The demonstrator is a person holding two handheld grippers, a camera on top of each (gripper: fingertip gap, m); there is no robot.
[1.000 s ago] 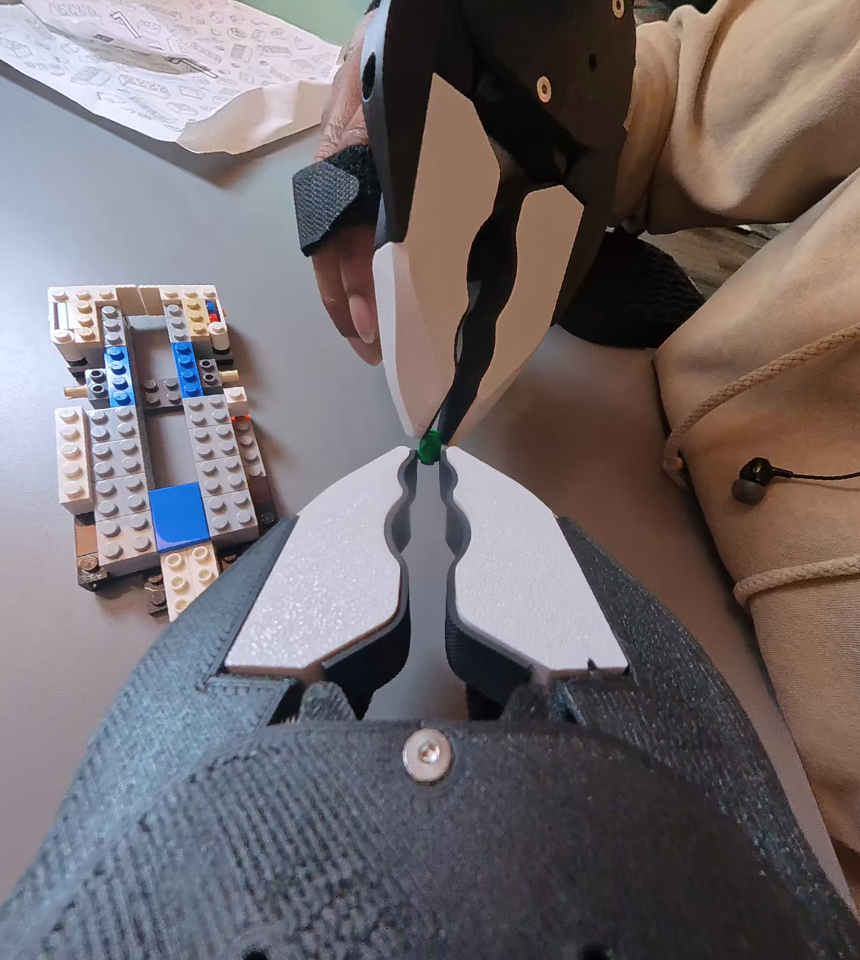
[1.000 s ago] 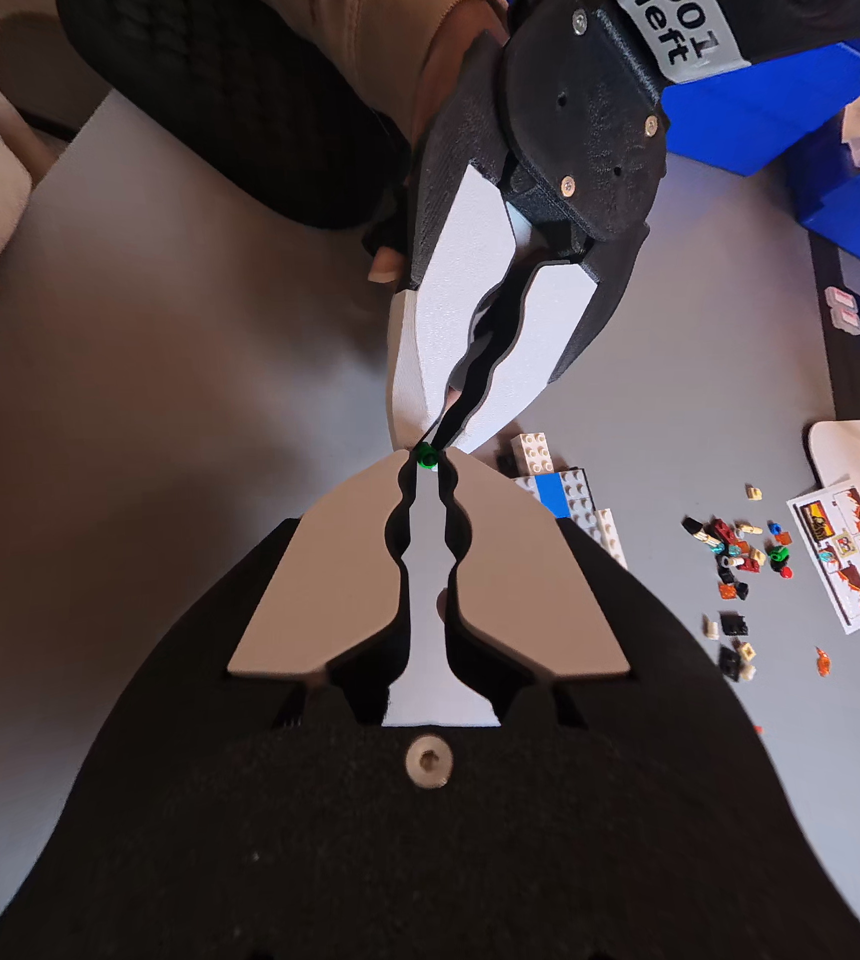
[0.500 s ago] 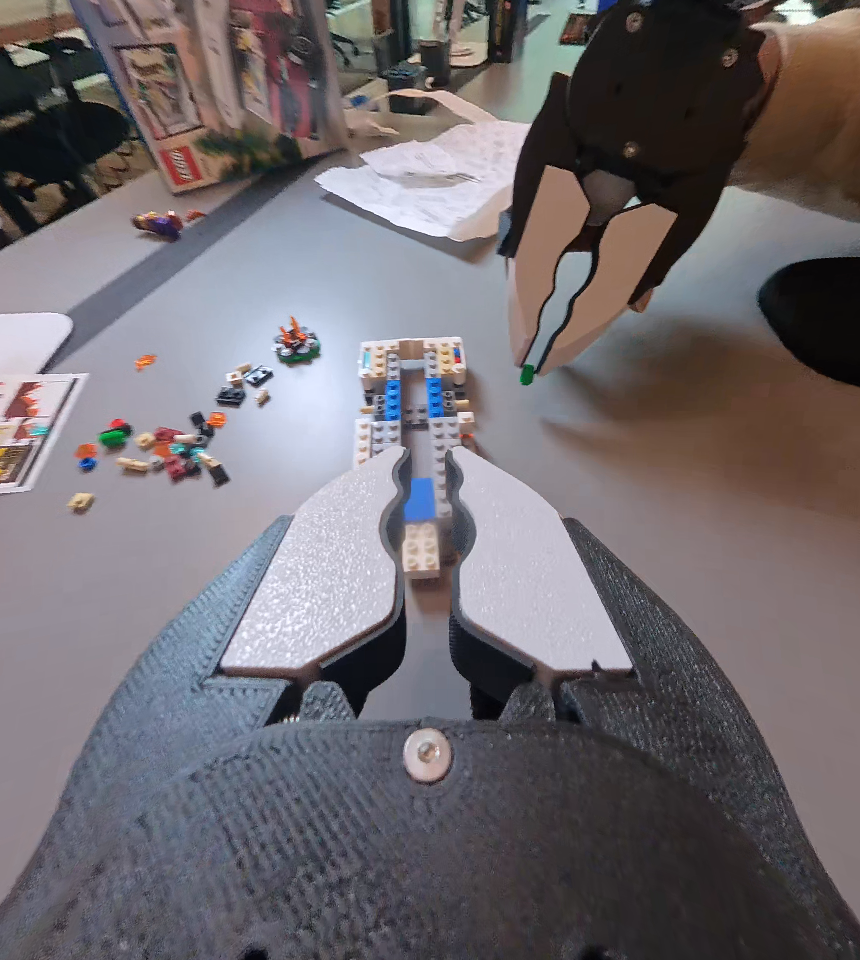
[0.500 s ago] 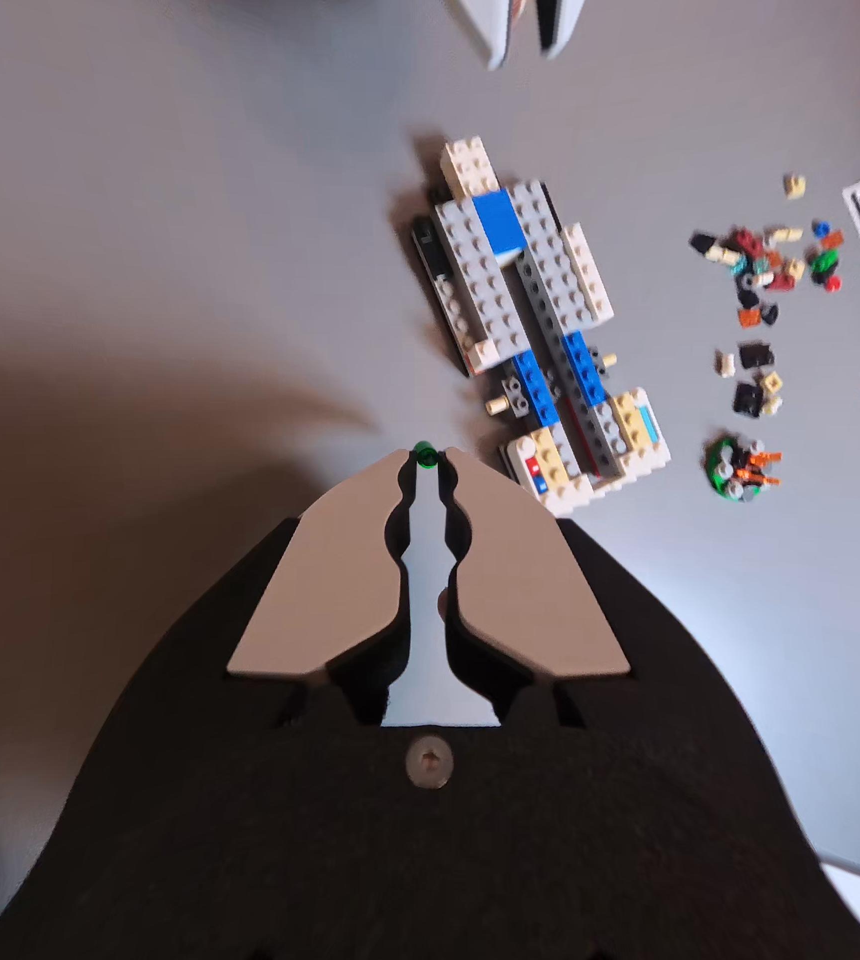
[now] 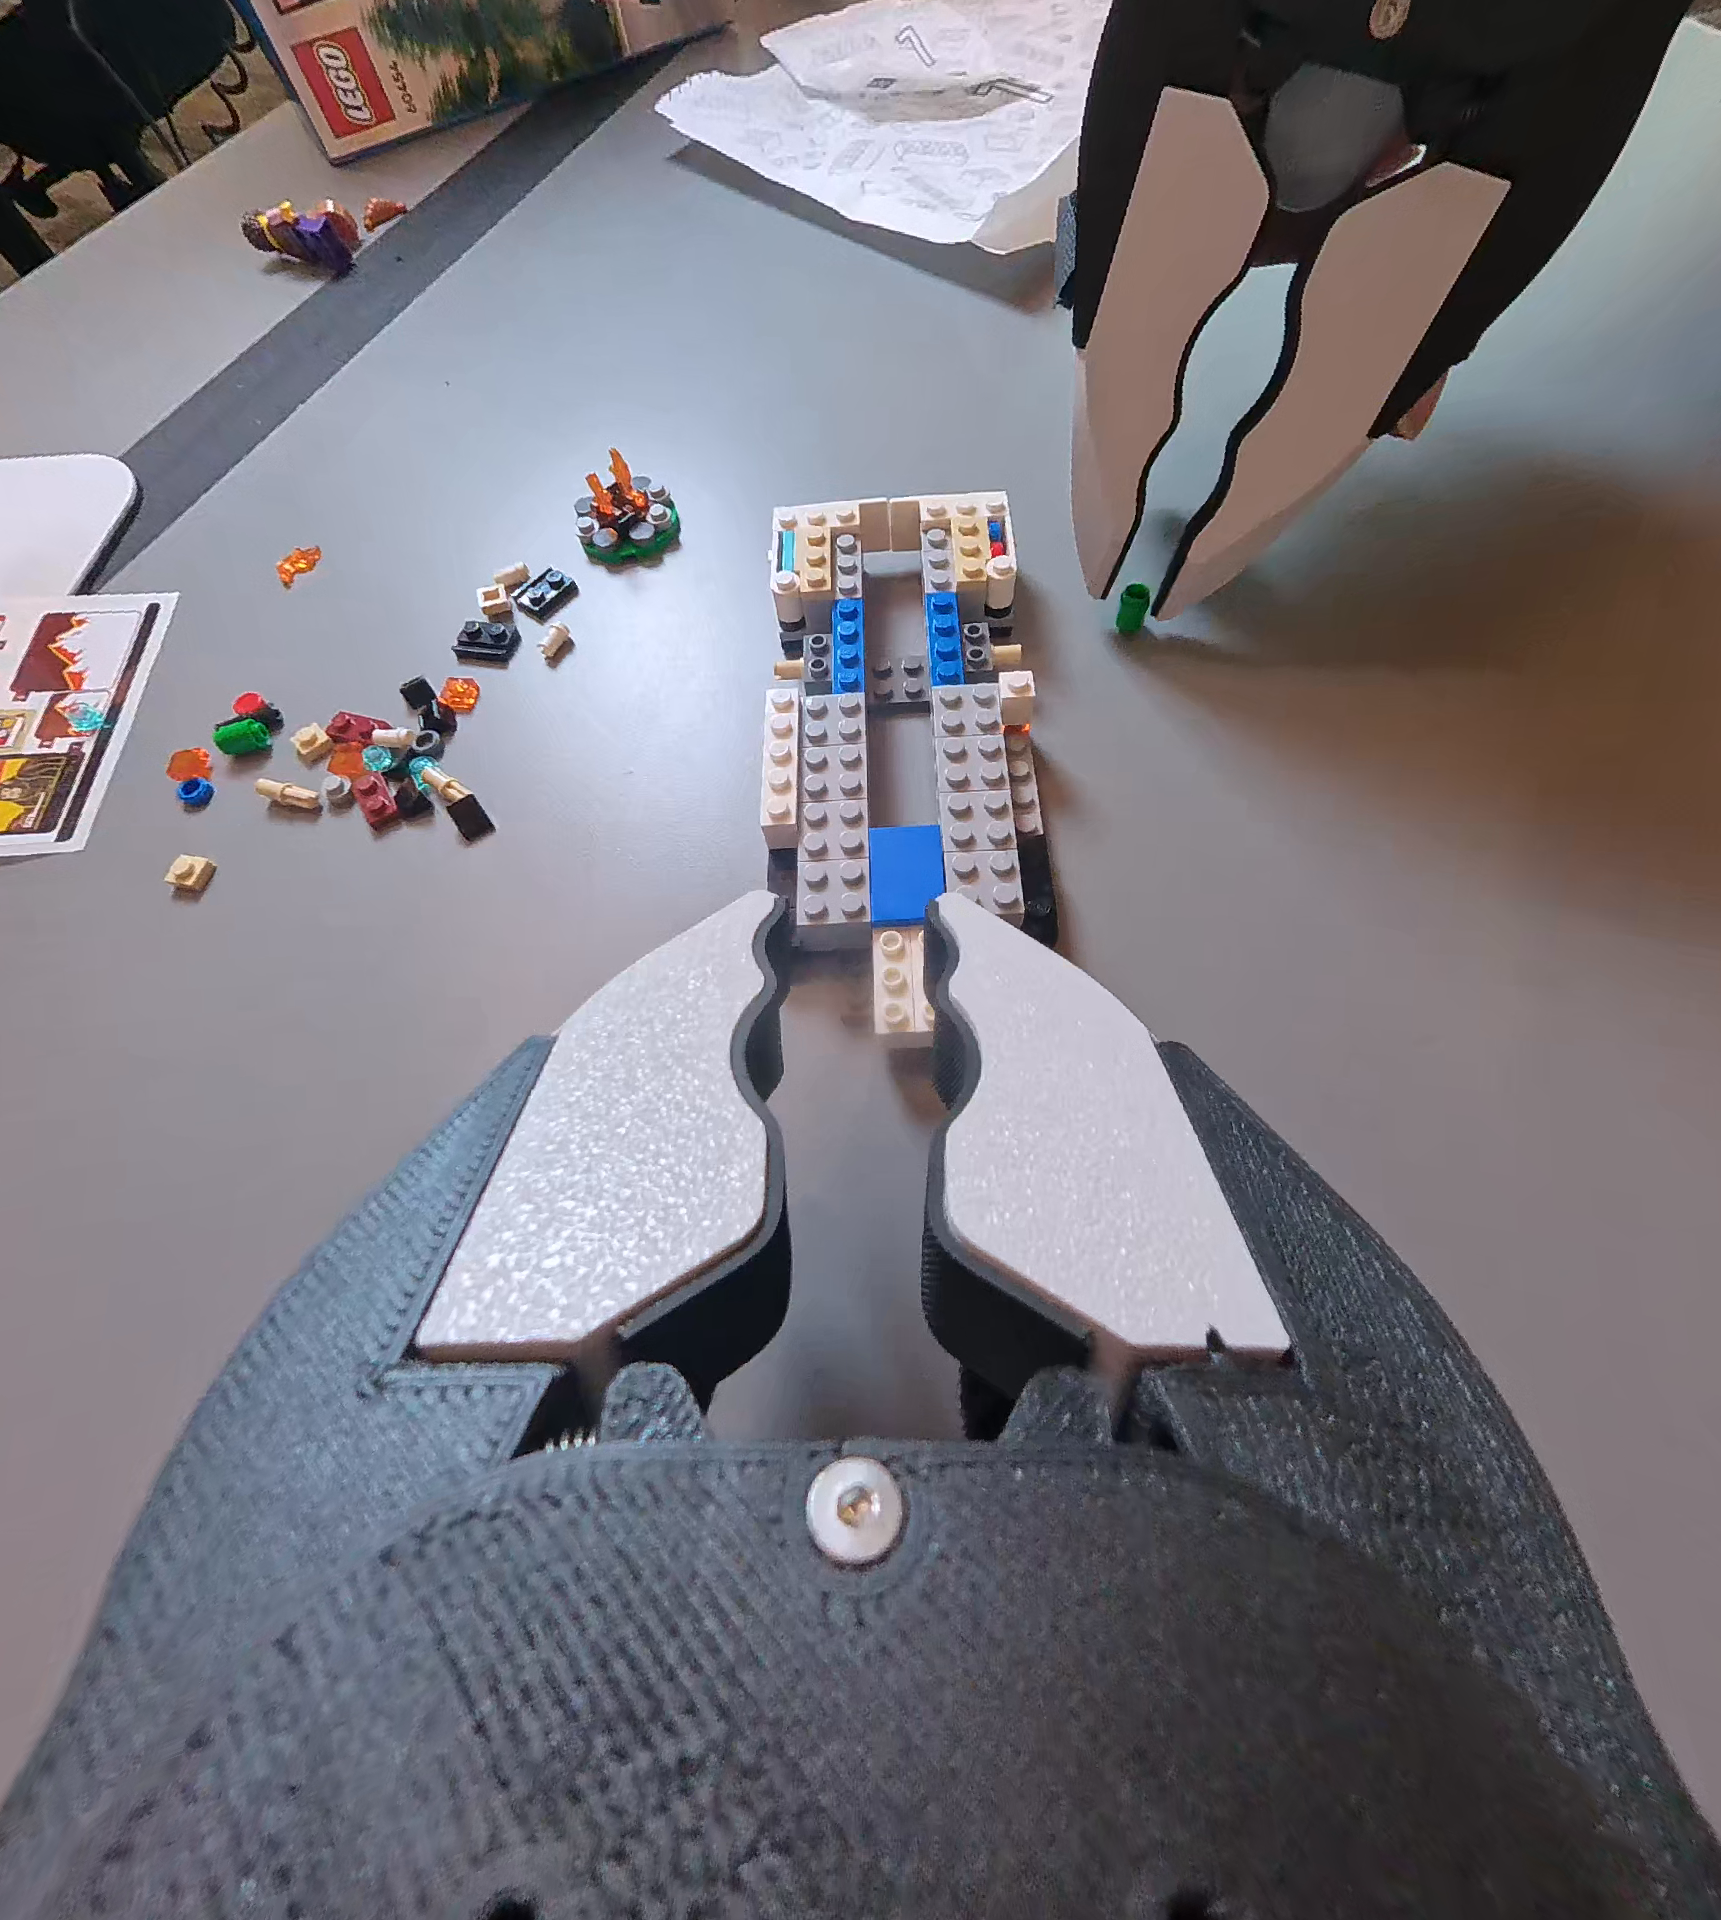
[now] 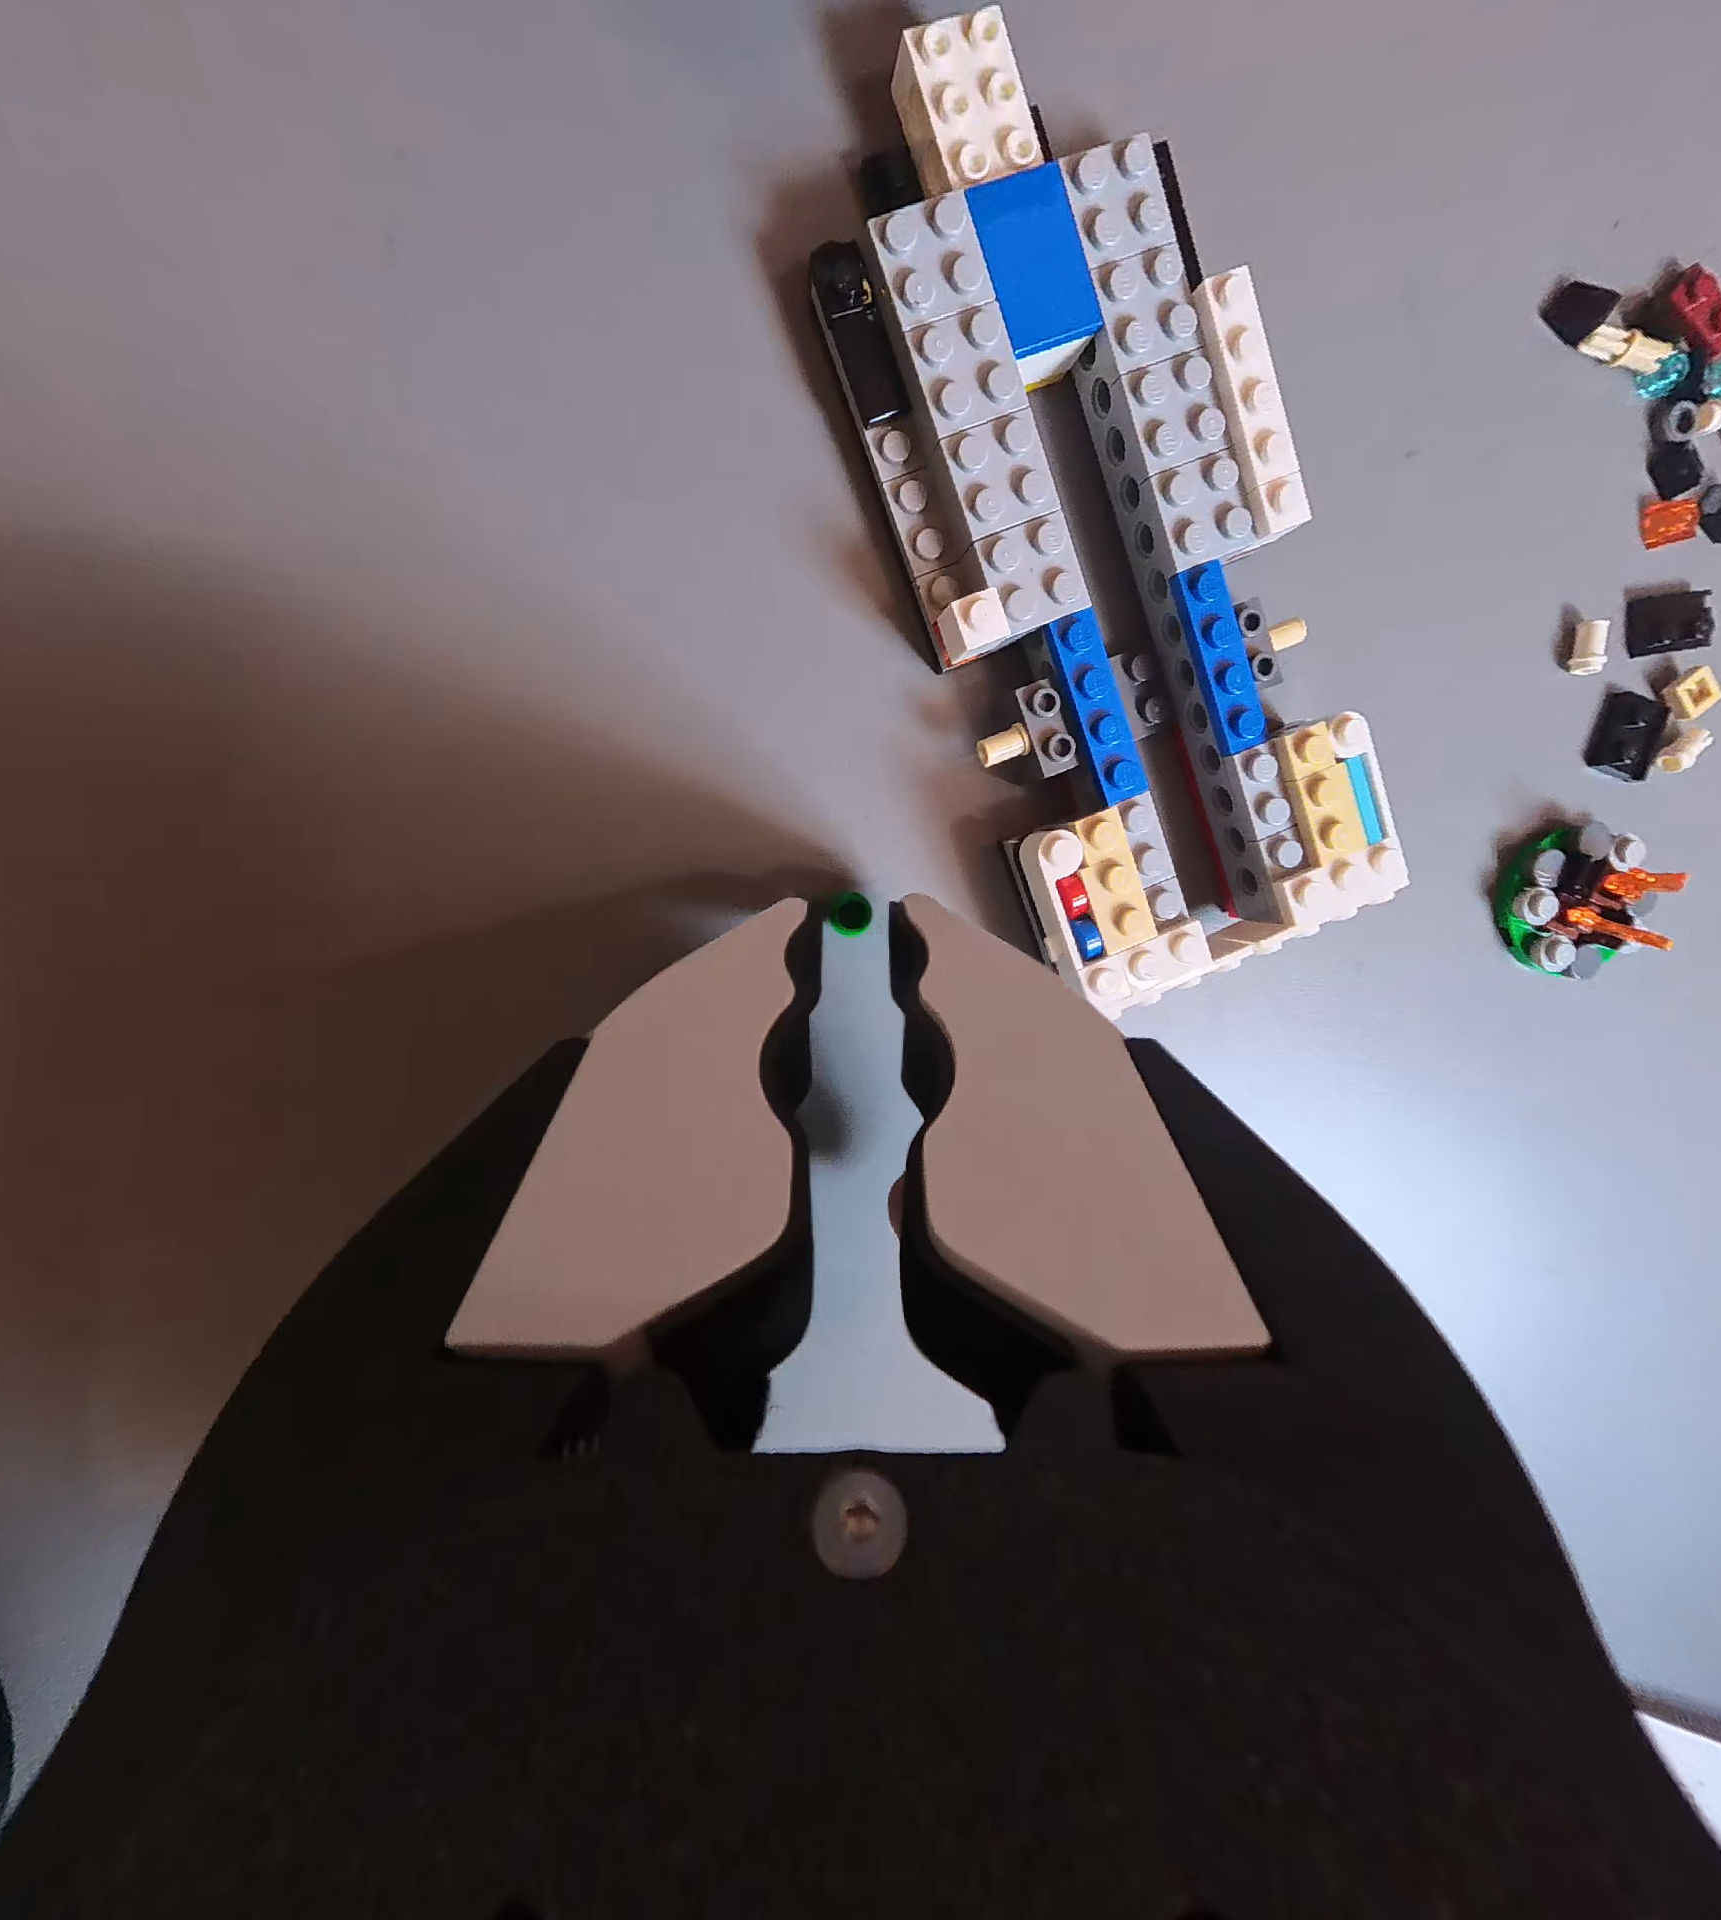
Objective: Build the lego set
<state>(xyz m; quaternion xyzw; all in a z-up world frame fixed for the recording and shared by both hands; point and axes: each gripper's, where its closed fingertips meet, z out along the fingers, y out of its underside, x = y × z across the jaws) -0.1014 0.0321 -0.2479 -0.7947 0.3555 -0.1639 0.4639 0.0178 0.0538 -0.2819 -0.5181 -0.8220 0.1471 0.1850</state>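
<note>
— Well, where do things stand on the bench (image 5: 1407, 1039)?

— Mid-bench lies a long flat brick model (image 5: 897, 727), grey, blue and cream. I'd judge it only part built, since its middle is an open frame. Toward the left edge a heap of loose small pieces (image 5: 368, 748) lies unused beside a sticker sheet (image 5: 4, 717), with a little round green build with orange flames (image 5: 630, 520) beyond the heap. A printed paper sheet (image 5: 897, 114) and a box (image 5: 440, 52) sit at the far edge.

— And the tongs?

— The right tongs (image 6: 851, 904) point down at the bench, just off the model's far right corner. A small green round piece (image 5: 1132, 608) stands on the bench between their tips. Daylight shows between it and one finger, so they aren't gripping it; I'd call them parted.

— The left ones?

— The left tongs (image 5: 856, 914) are spread wide and carry nothing. They hang over the model's near end, with its cream end brick (image 5: 895, 987) showing in the gap. Whether the tips touch the model, I can't tell.
</note>
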